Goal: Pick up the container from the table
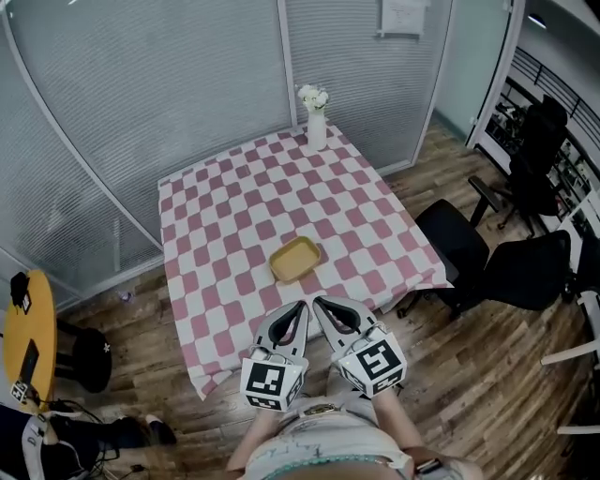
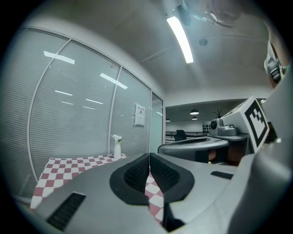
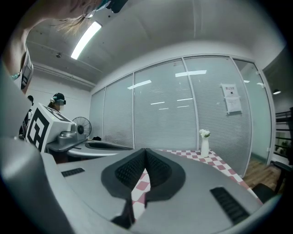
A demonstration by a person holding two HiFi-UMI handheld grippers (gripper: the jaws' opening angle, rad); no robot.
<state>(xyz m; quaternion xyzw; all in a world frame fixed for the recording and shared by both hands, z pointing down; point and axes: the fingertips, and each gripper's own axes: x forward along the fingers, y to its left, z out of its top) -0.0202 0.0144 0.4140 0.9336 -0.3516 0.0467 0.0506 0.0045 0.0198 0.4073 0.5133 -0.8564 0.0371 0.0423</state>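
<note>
Container (image 1: 295, 259) on checked tbl (image 1: 214, 217); wall notice (image 1: 404, 16) print too small.

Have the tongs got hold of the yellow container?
No: the yellow container lies on the checked tablecloth, apart from the left tongs and right tongs, both shut and empty.

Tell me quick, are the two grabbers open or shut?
Left gripper: shut, holding nothing.
Right gripper: shut, holding nothing.
</note>
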